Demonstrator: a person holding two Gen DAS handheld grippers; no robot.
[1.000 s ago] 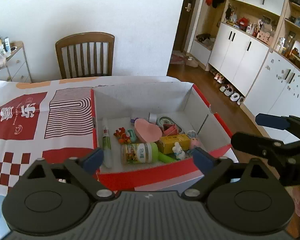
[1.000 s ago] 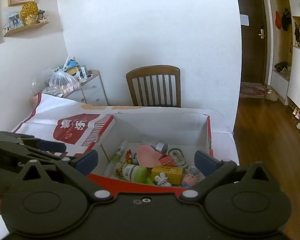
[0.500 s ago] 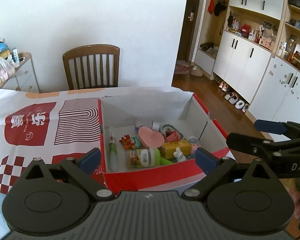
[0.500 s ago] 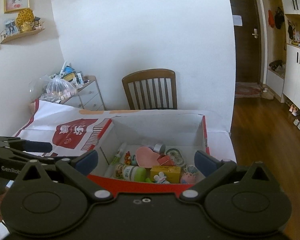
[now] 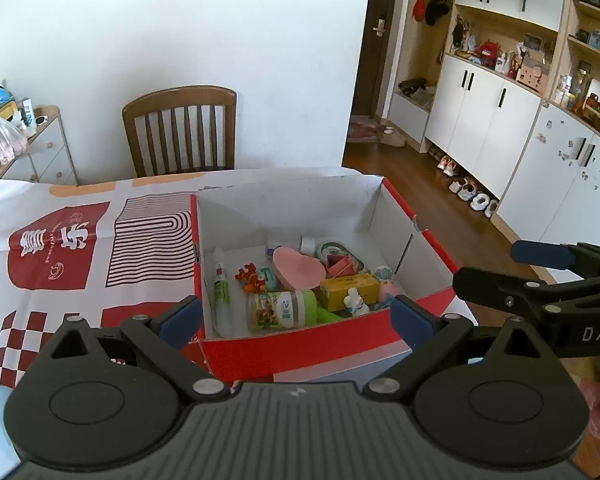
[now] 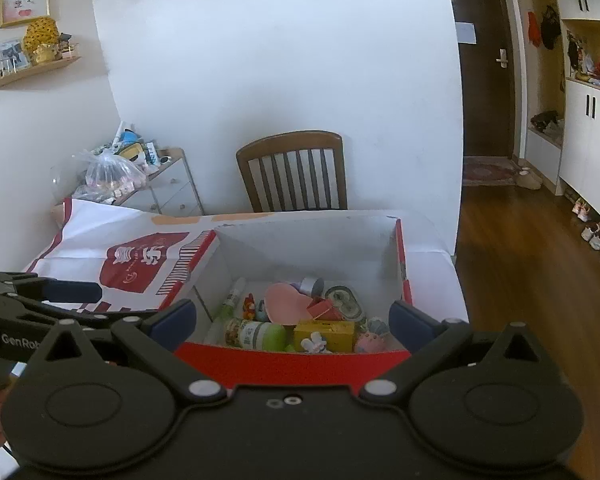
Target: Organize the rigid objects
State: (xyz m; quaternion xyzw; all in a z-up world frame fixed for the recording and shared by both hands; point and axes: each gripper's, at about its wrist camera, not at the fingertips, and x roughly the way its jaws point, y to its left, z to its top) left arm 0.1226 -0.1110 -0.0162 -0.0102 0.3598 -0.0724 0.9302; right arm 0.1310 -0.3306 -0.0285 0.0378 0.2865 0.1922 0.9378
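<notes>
A red and white cardboard box stands open on the table and shows in the right wrist view too. Inside lie a pink heart-shaped lid, a green-capped jar, a yellow carton, a white tube and several small toys. My left gripper is open and empty, above and behind the box's near wall. My right gripper is open and empty, also behind the near wall; it shows at the right of the left wrist view.
A red and white patterned cloth covers the table left of the box. A wooden chair stands behind the table. A cluttered drawer unit is at the far left. White cabinets and wood floor lie to the right.
Both grippers have drawn back and risen from the box, so it looks smaller and lower in both views. Both stay open and empty.
</notes>
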